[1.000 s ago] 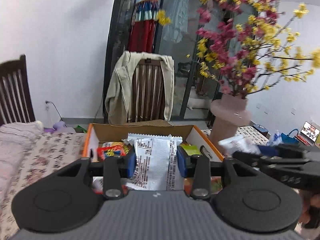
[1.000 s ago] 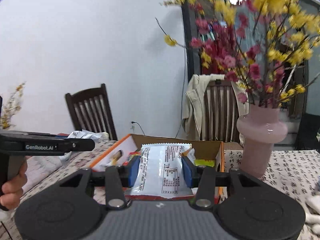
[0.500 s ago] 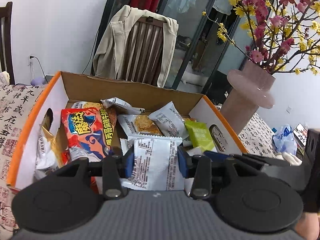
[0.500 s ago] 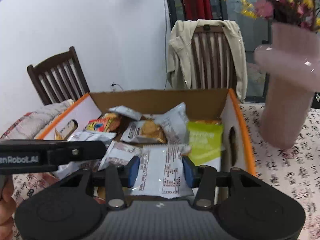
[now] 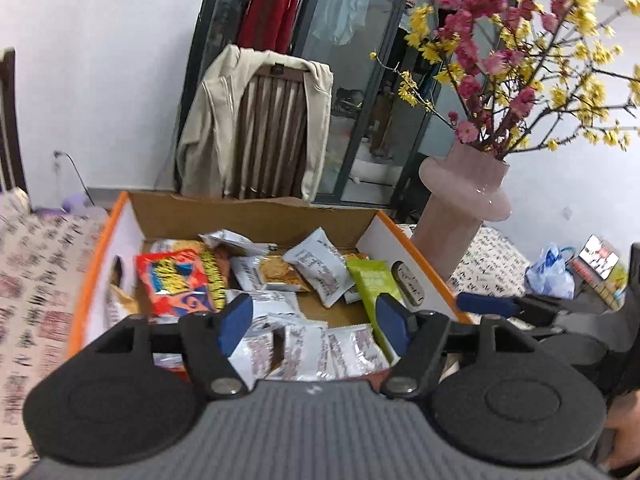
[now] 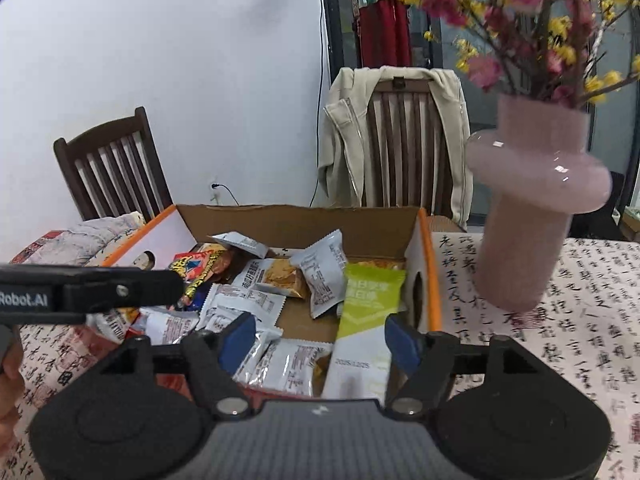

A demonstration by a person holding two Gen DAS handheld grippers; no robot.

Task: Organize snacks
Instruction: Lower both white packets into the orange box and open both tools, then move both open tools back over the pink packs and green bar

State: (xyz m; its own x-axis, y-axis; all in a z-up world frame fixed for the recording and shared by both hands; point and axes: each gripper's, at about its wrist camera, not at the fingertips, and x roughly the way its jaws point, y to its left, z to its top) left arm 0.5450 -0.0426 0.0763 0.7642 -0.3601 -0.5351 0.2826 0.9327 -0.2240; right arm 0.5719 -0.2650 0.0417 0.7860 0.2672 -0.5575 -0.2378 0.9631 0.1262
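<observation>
We're right over the near edge of the box (image 5: pixel 256 216) with both tools, and both sets of jaws have just been opening: the left gripper (image 5: pixel 314 322) stands spread with nothing pinched, silver packets (image 5: pixel 304 350) lying loose below its blue pads, and the right gripper (image 6: pixel 320 342) is spread too, a silver packet (image 6: pixel 288 364) and a pale green-topped pack (image 6: pixel 360 360) lying under the gap, no pad pressing on either. We'd judge that's a drop: both snacks let go low so they land inside the walls and not on the tablecloth (image 6: pixel 560 320). Farther in, the box holds a loose heap: a red and orange bag (image 5: pixel 176 284) toward the left wall, a cracker pack (image 5: pixel 272 274) in the middle, a grey-white pack (image 5: pixel 320 270) tilted up, a green pack (image 5: pixel 370 280) by the right wall. Just beyond the box's right side stands the pink vase (image 6: pixel 532 208) of blossoms, close enough to mind on the way out.
</observation>
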